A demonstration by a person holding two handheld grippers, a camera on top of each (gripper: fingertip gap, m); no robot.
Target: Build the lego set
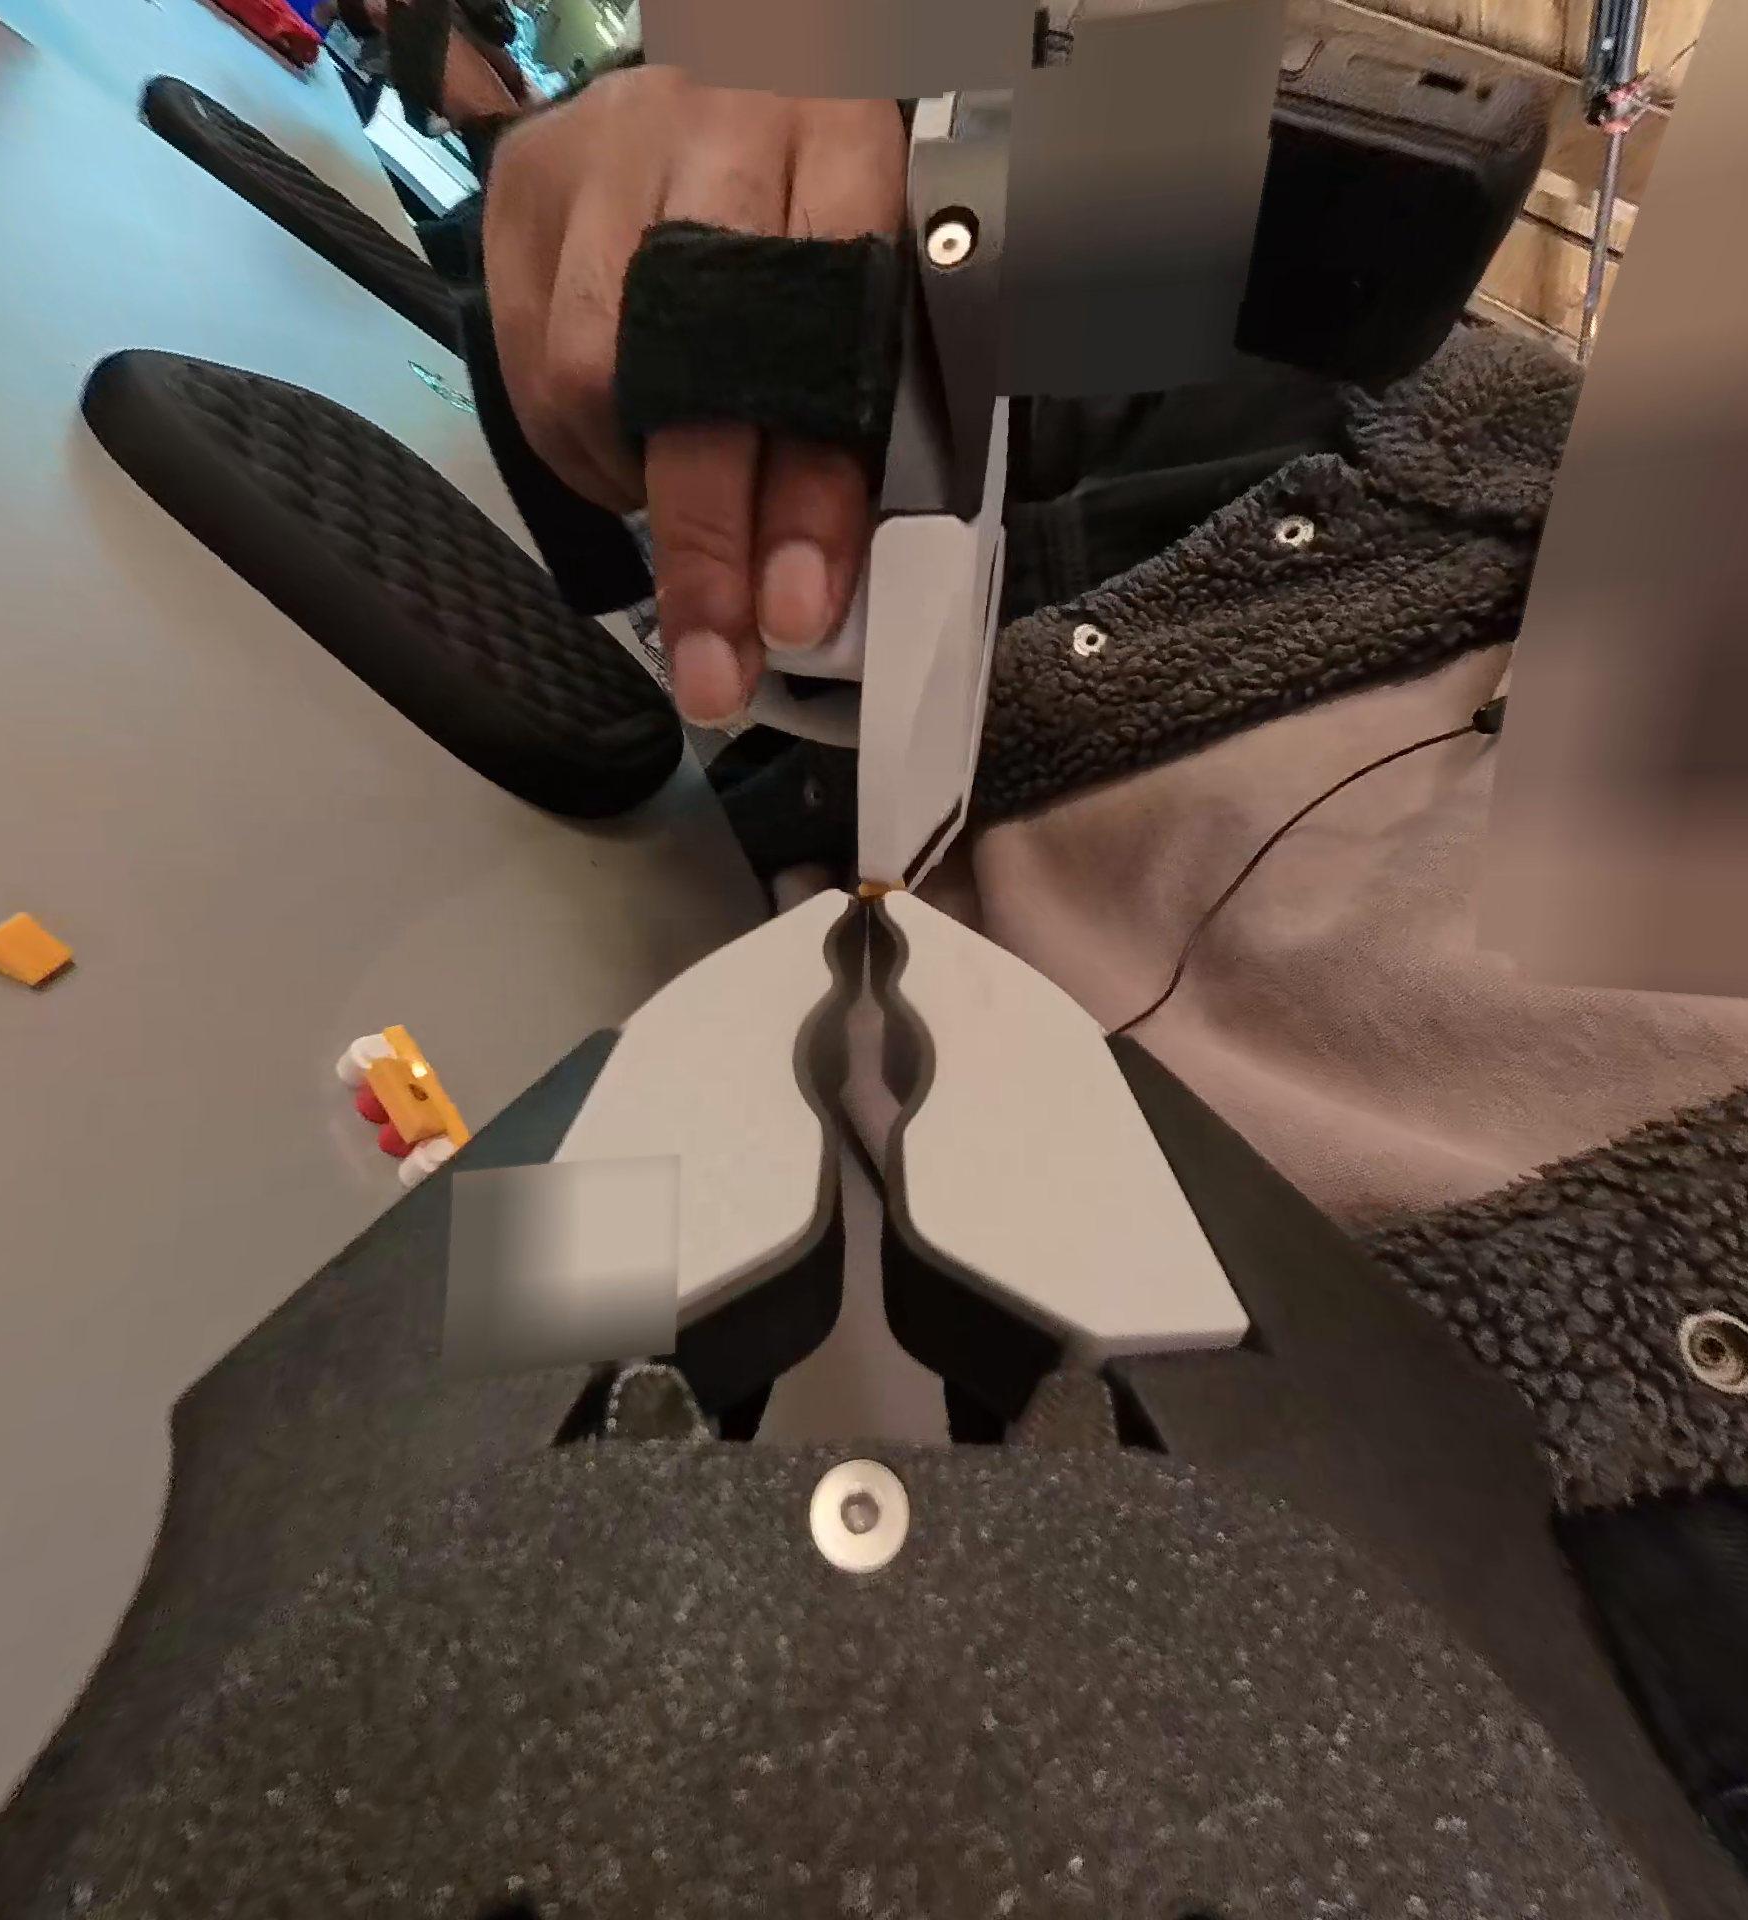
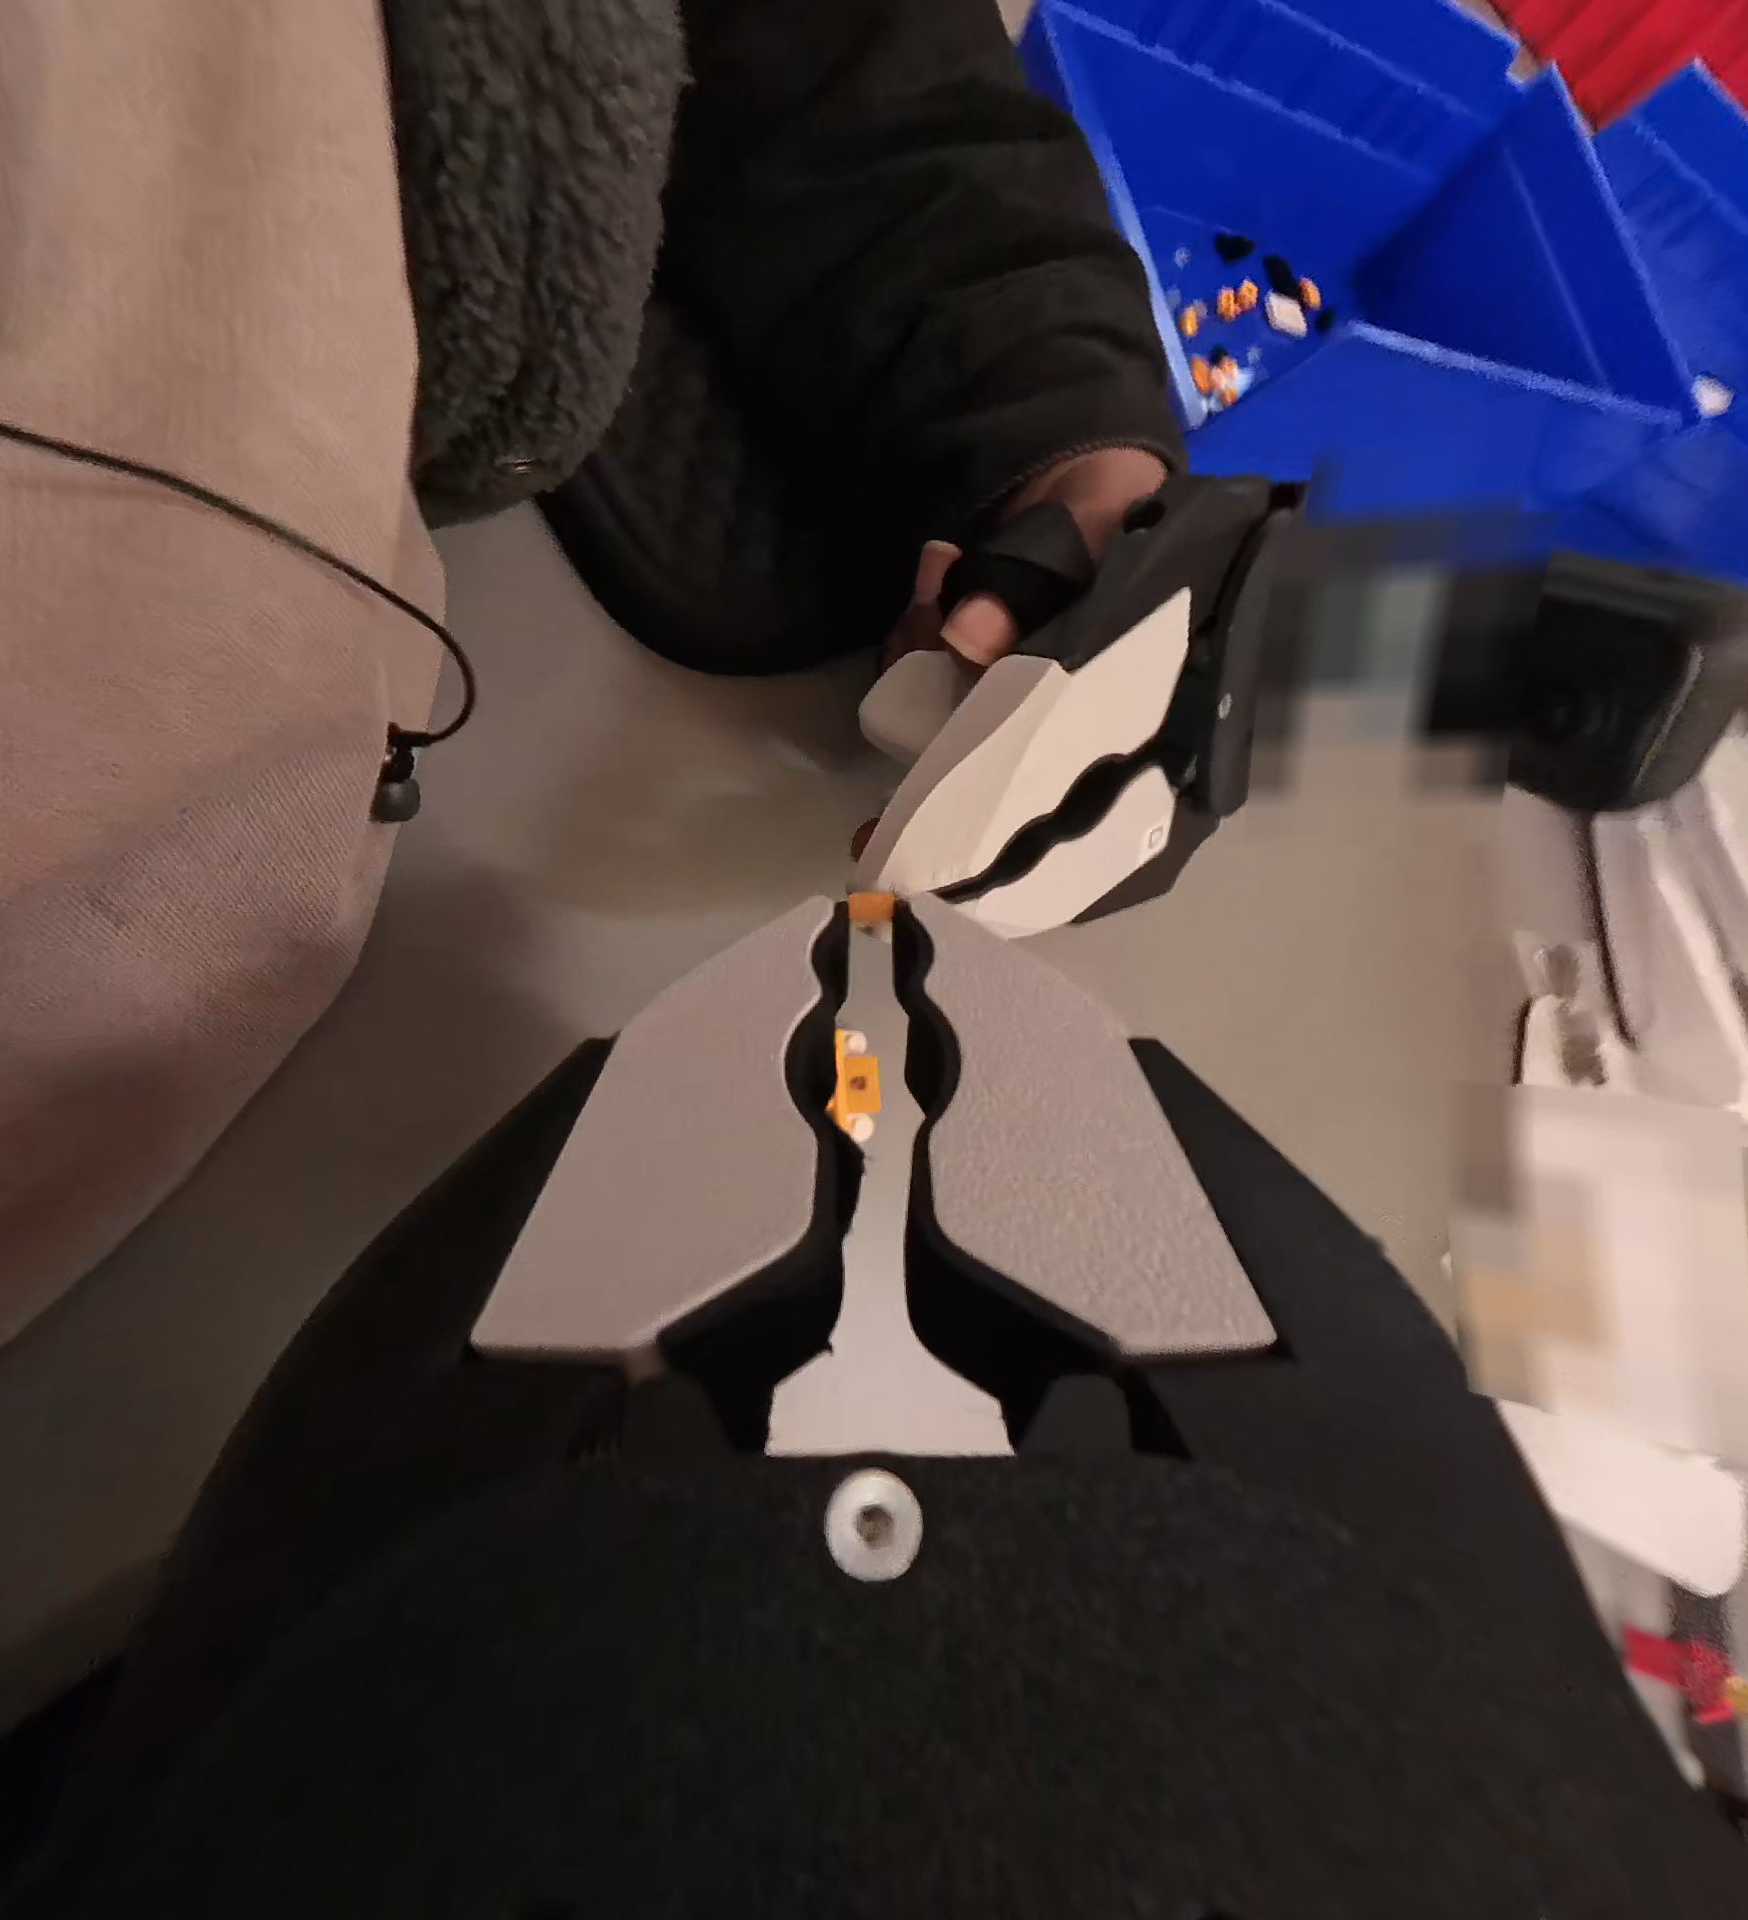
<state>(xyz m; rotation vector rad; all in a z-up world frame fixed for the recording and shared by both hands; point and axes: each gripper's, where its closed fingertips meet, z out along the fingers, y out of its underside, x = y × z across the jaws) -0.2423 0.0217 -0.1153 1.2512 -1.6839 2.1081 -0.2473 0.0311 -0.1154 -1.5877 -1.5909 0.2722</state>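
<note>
A small orange lego piece (image 2: 870, 906) sits between the tips of my right gripper (image 2: 870, 920), which is shut on it in the air over the grey table (image 2: 1265, 987). My left gripper (image 1: 865, 909) is shut, and its tips meet the same piece (image 1: 878, 888) tip to tip with the right gripper (image 1: 891, 868). I cannot tell whether the left one also grips it. The left gripper (image 2: 885, 883) comes in from the upper right in the right wrist view. A small yellow, red and white lego assembly (image 1: 402, 1107) lies on the table below and also shows between the right fingers (image 2: 854, 1086). A loose orange wedge (image 1: 23, 948) lies farther left.
Blue bins (image 2: 1472, 260) holding several small pieces stand at the back. White sheets and packaging (image 2: 1628, 1195) lie at the right. Black chair armrests (image 1: 382, 582) stand by the table edge. The person's jacket and a thin black cord (image 2: 226, 499) are close behind the grippers. The tips of both grippers are at nearly the same place.
</note>
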